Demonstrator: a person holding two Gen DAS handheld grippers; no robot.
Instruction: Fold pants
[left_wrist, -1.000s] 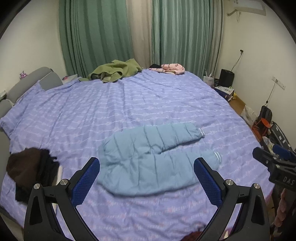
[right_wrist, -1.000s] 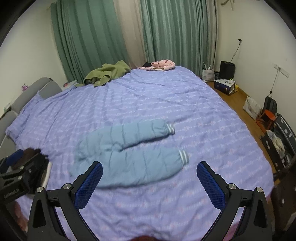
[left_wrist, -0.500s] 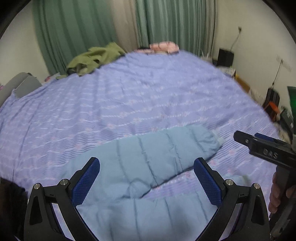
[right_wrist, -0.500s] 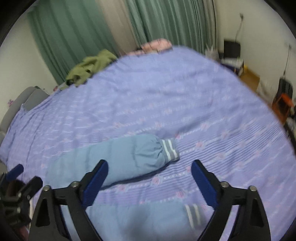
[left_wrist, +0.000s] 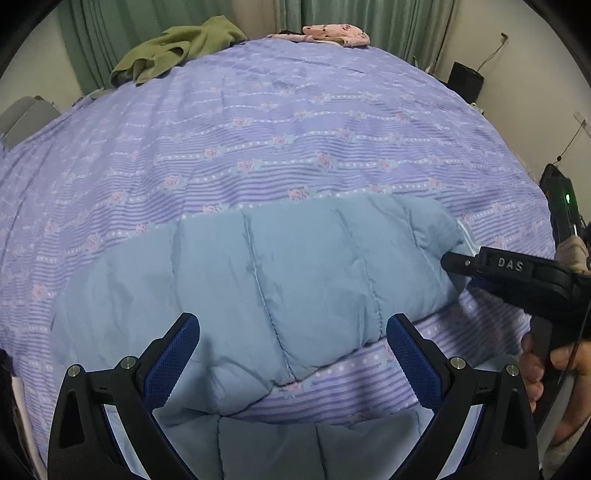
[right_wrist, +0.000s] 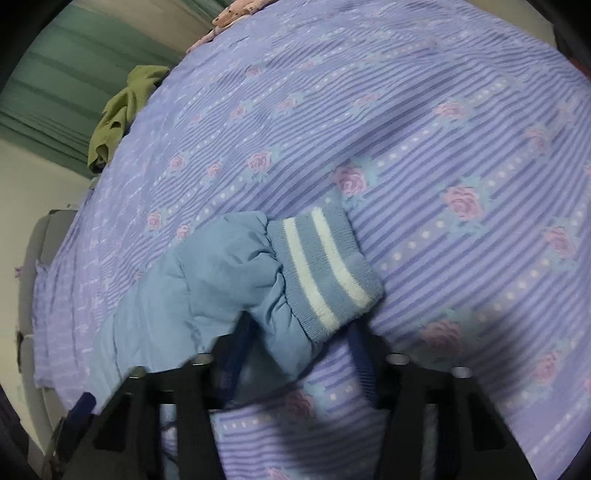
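Note:
Light blue quilted pants (left_wrist: 295, 273) lie across the purple flowered bedspread (left_wrist: 295, 122), legs pointing right. My left gripper (left_wrist: 293, 354) is open just above the far leg's middle, with the near leg (left_wrist: 314, 450) below it. My right gripper (left_wrist: 498, 273), held in a hand (left_wrist: 554, 365), reaches the far leg's end from the right. In the right wrist view the right gripper (right_wrist: 299, 350) has its jaws closing around the leg end just behind the white-striped cuff (right_wrist: 321, 266). Fabric sits between the fingers, and the blurred pads are not clearly pressing on it.
A green garment (left_wrist: 173, 51) and a pink garment (left_wrist: 332, 33) lie at the bed's far edge before green curtains. A grey headboard (left_wrist: 22, 118) is at the left. A black box (left_wrist: 465, 81) stands beyond the bed's right side.
Both grippers have dropped low and close over the pants. The right gripper's jaws have narrowed from wide open around the far leg's cuff end. The left stays open.

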